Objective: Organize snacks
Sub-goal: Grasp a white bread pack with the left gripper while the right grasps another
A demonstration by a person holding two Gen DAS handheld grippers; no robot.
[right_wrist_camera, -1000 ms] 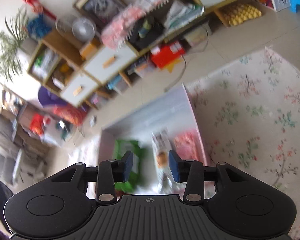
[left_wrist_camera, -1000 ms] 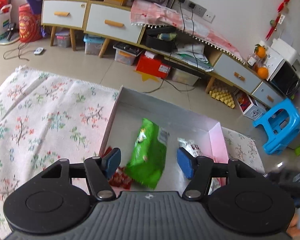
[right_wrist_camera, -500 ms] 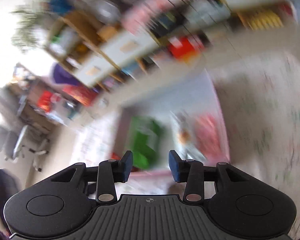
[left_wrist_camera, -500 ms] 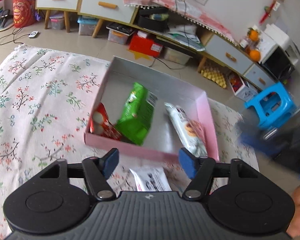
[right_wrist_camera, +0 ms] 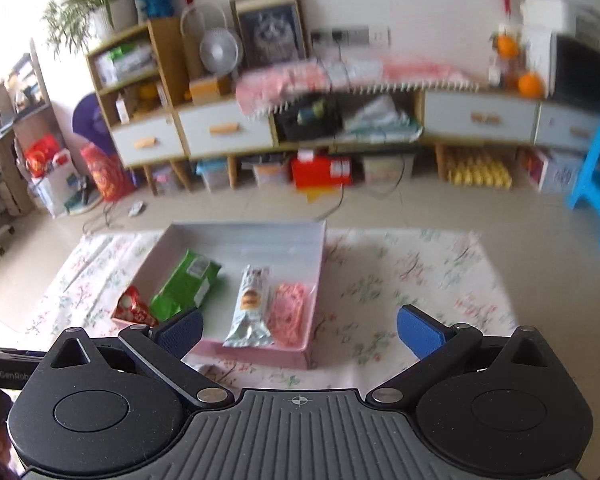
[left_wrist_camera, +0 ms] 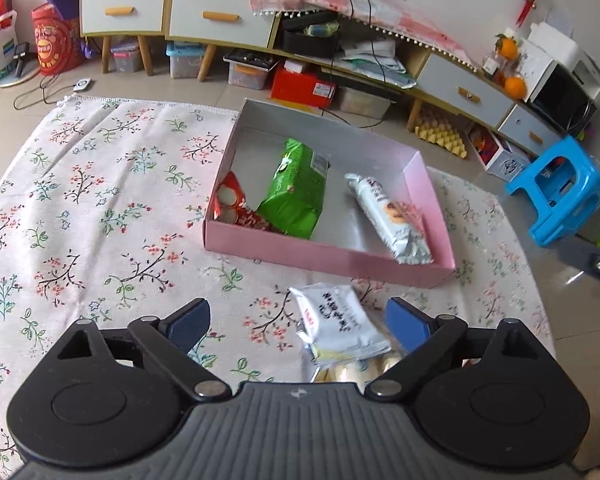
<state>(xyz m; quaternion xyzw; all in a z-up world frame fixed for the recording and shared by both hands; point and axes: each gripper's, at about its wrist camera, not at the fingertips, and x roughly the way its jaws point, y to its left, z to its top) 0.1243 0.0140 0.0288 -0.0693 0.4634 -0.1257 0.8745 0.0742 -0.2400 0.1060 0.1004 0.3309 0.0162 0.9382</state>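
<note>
Box: pink box on floral cloth, holding green, red, white packets.
Loose packet: white snack packet just outside box's near wall.
Left gripper: jaws just widened, spread around loose packet, not pressing.
Right gripper: jaws just widened, empty.

Bright daylight, soft shadows, left view sharp, right view motion-blurred, glare upper left, fisheye bending at edges

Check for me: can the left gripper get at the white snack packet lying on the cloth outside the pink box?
Probably yes. The left gripper is open, the white packet lies flat on the cloth between its fingers, nearer the right one, nothing covering it; the pink box sits beyond.
</note>
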